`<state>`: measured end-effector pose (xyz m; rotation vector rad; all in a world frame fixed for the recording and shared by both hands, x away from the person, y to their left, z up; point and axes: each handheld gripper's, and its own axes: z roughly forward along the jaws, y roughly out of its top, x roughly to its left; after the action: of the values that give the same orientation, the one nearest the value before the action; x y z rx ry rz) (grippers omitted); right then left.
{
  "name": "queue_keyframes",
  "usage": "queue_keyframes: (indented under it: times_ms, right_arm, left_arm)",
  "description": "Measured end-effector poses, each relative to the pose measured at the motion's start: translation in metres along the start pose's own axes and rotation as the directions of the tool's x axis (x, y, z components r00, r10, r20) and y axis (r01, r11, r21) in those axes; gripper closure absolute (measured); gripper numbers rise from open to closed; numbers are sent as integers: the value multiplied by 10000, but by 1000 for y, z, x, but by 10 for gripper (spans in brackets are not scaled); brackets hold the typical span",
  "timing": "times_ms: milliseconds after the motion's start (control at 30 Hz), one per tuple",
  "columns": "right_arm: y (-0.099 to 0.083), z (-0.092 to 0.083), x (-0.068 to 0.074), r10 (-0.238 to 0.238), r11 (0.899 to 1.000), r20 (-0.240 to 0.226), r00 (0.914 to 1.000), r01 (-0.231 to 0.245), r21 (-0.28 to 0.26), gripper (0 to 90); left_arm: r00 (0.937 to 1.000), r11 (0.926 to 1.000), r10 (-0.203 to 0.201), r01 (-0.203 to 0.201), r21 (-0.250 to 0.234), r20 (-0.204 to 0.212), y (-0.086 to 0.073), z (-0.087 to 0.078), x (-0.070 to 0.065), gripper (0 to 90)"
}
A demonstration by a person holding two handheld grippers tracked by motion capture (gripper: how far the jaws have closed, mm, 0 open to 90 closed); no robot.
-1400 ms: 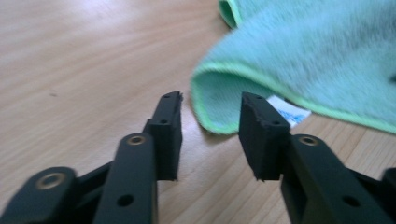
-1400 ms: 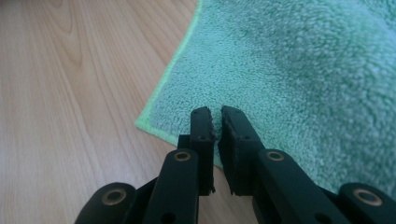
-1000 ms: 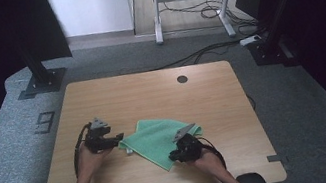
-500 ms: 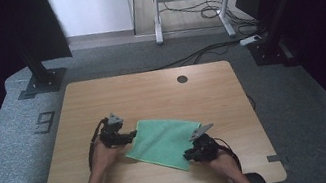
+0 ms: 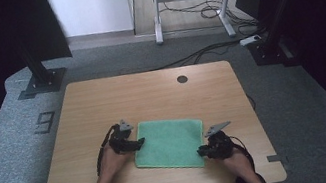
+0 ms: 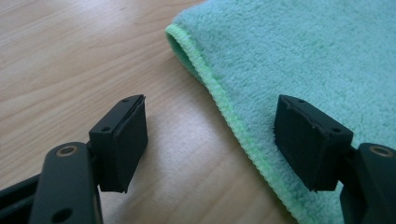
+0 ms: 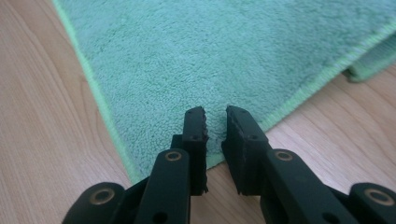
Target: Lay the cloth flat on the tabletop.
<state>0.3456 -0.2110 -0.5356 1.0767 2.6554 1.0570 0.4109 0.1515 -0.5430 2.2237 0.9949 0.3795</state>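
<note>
since the earlier frames the green towel [image 5: 170, 143] had gone from a skewed, rumpled lie to a flat, squared rectangle near the front of the bench [image 5: 102, 102], and both my hands had spread apart to its two sides. it looked soft, light and limp to me, folded double judging by the layered corner; i'd pinch it at a hemmed corner or edge, not the middle. the left hand-held gripper [image 6: 210, 135] had just been opening and stood released, jaws astride the towel's edge, nothing pinched. the right hand-held gripper [image 7: 215, 122] hung over the near corner, nearly clenched, with only a slit between the pads and no cloth in it.
</note>
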Motion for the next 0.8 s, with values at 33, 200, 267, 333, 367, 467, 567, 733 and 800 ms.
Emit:
queue_keyframes:
  times_ms: [33,200,267,333,367,467,567,733,800]
  right_arm:
    - [0,-1,0,22,10000,29,10000,-22,0,749]
    - [1,-1,0,-80,9999,95,9999,80,63,693]
    - [4,-3,-2,-80,9999,435,9990,74,131,658]
    - [5,-3,-4,-64,9999,516,9986,58,108,647]
    - [6,-5,-8,18,10000,599,9982,-19,9,632]
    - [11,-7,-14,172,9997,779,9968,-157,-194,610]
    - [20,-9,-20,330,9985,878,9956,-289,-469,594]
    - [44,-3,-35,576,9958,1119,9920,-491,-770,583]
    - [47,-1,-38,613,9956,1152,9914,-526,-771,583]
  left_arm:
    - [10000,10000,20,-20,-5,8,-1,-1,-1,263]
    - [9999,10000,-2,3,-61,108,-11,-9,-7,270]
    - [9999,10000,19,-18,-91,130,-20,-17,-12,271]
    - [9999,10000,25,-24,-61,170,-24,-21,-13,271]
    - [9998,10000,34,-33,-17,192,-25,-23,-13,273]
    - [9998,10000,-31,29,77,204,-24,-26,-9,281]
    - [9992,9996,-296,297,-40,287,-18,-27,0,307]
    - [9977,9981,-506,522,-336,452,-3,-30,11,367]
    - [9970,9975,-556,578,-412,531,2,-32,14,381]
